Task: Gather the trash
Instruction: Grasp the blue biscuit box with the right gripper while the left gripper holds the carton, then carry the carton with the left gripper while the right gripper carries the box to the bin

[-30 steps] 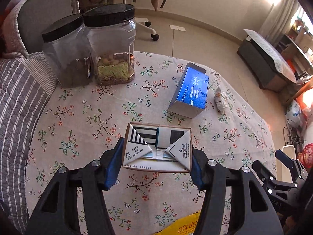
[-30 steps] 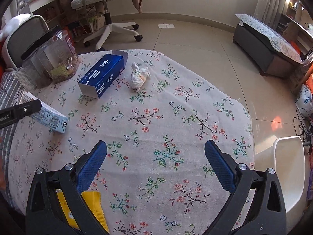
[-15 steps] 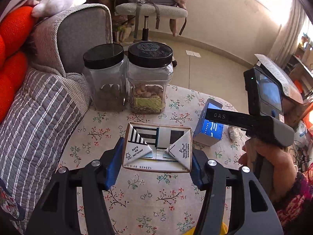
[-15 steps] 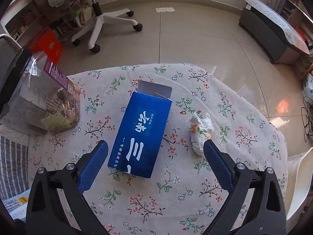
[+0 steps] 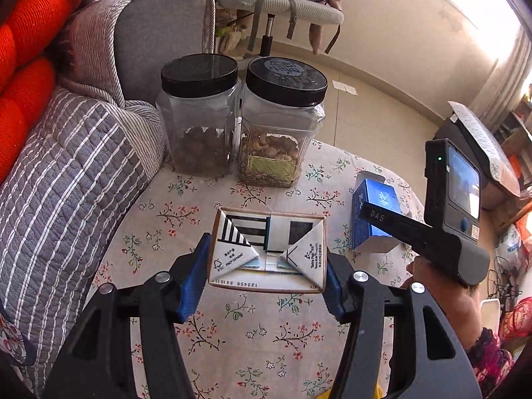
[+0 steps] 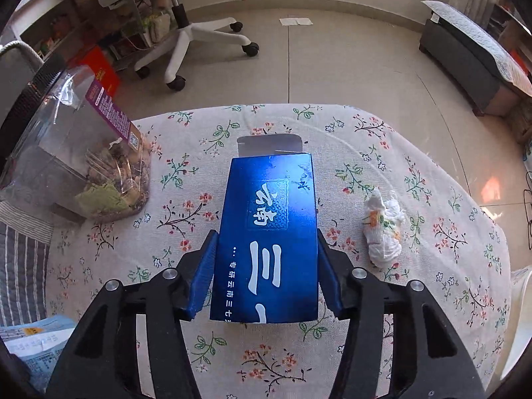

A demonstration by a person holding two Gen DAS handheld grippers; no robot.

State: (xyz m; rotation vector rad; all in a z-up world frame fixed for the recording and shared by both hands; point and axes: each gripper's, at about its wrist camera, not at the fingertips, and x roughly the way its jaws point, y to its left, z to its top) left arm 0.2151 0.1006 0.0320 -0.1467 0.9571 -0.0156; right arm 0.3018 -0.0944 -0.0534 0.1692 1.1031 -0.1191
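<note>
Our right tongs (image 6: pixel 266 266) have just been closing and now straddle the blue box (image 6: pixel 269 226), pads against its long sides. The box lies flat on the floral tablecloth (image 6: pixel 432 166), long axis running straight away from the tongs, open flap at the far end. Our left tongs (image 5: pixel 267 276) grasp a small carton (image 5: pixel 267 249), lifted. A crumpled tissue (image 6: pixel 382 229) sits just right of the box, nearest our right hand.
</note>
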